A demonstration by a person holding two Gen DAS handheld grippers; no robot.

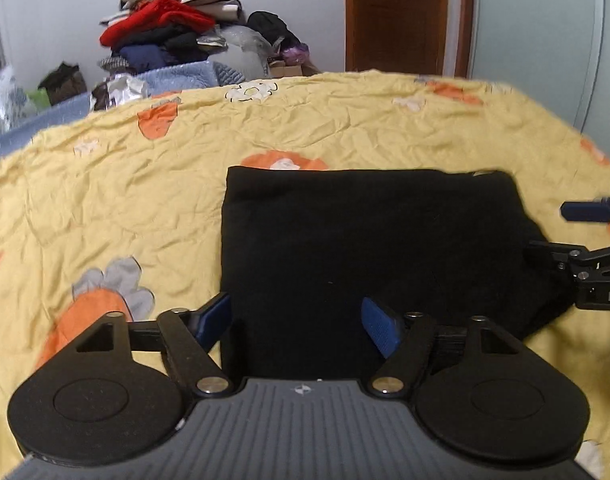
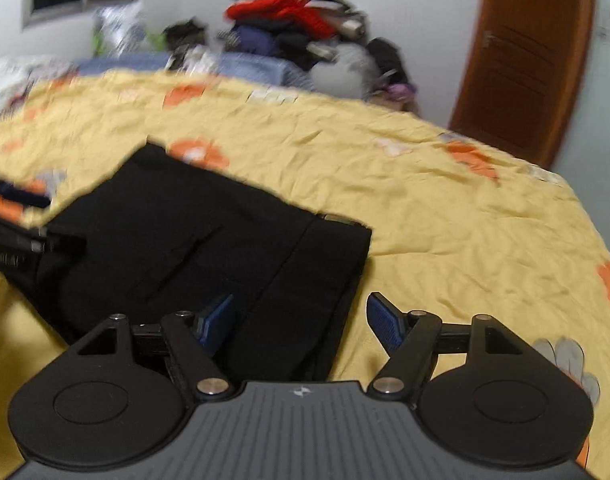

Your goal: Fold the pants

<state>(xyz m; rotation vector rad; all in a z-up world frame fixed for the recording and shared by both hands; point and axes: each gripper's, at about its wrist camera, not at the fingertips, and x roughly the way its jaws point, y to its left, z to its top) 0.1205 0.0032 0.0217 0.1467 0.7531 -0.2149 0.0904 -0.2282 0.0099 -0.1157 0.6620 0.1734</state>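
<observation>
Black pants (image 1: 369,248) lay folded into a flat, thick rectangle on a bed with a yellow bedspread (image 1: 145,184). In the left wrist view they filled the middle of the frame. In the right wrist view they (image 2: 209,248) sat in the lower left and middle.

The left claw (image 1: 297,322) was at the bottom of its own view, just over the near edge of the pants. Its two blue pads (image 1: 379,326) stood wide apart, with nothing pinched between them. The right claw (image 2: 301,322) was at the bottom of its view, over the near right corner of the pants. It was wide open too and held nothing. One blue pad was over the black cloth and the other over the yellow bedspread.

The right claw (image 1: 585,232) also showed at the right edge of the left view. The left claw (image 2: 21,216) showed at the left edge of the right view.

The bedspread was wrinkled and had orange flowers (image 1: 159,120) on it. Behind the bed, in the upper left, was a big pile of clothes (image 1: 173,28) with something red in it. A brown door (image 1: 397,16) stood in the upper right.
</observation>
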